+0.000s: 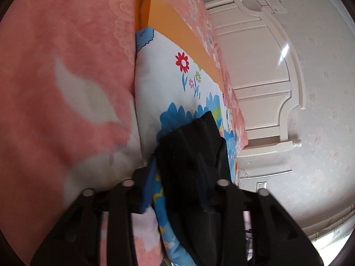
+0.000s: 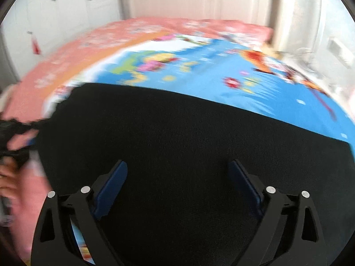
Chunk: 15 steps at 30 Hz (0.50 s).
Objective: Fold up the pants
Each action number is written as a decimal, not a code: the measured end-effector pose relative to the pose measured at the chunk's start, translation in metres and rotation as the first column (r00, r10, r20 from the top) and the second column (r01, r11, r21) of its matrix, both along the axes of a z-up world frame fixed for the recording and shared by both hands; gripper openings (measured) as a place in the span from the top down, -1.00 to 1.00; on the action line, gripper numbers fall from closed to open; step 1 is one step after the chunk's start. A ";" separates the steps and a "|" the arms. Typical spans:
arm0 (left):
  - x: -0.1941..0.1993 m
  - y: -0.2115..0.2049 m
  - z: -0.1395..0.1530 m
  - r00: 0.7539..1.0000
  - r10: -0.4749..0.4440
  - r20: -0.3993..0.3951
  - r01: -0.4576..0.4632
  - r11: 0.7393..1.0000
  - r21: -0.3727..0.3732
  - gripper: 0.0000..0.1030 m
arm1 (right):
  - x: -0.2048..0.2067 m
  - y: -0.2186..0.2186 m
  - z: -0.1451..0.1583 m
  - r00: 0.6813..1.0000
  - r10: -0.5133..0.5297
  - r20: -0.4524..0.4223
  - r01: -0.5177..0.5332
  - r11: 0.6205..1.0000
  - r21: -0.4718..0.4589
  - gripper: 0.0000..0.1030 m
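Left gripper [image 1: 177, 177] clamps black pants [image 2: 188, 144] and floral sheet [image 1: 159, 71] bunched together. Right gripper [image 2: 177, 177] spread wide above pants. Pink bedspread [image 1: 55, 66] beneath; white headboard [image 1: 255, 66] beyond the bed's edge.

One pair of black fabric pants [image 2: 188, 144], one blue flower-printed sheet [image 2: 255, 66], one pink bedspread [image 1: 55, 66] and two black two-finger grippers [image 1: 177, 190] [image 2: 177, 173].

Bed had a pink floral bedspread [image 1: 55, 71] with a blue-and-white flowered sheet [image 2: 221, 66] over it, orange border. White panelled headboard [image 1: 255, 66] stood against a pale patterned wall [image 1: 321, 110]. White cupboard doors [image 2: 55, 11] beyond the bed, small handles. Soft daylight, right wrist view blurred.
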State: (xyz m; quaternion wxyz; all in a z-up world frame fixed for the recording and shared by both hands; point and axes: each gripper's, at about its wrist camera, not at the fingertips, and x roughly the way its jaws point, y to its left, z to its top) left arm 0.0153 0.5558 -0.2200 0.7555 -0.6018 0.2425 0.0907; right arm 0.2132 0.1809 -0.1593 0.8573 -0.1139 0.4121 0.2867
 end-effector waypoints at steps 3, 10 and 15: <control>0.006 -0.001 0.003 1.000 -0.023 0.011 0.022 0.999 0.022 0.49 | -0.002 0.040 0.017 0.995 0.089 0.039 -0.087 0.996 -0.037 -0.75; 0.007 0.001 -0.005 1.000 -0.010 0.030 0.011 0.999 -0.033 0.42 | 0.043 0.121 0.005 0.988 0.152 -0.020 -0.153 0.976 -0.155 -0.65; 0.007 0.004 -0.011 0.998 -0.013 0.060 0.018 0.997 -0.075 0.42 | 0.057 0.132 -0.029 0.989 0.141 0.031 -0.127 0.952 -0.280 -0.79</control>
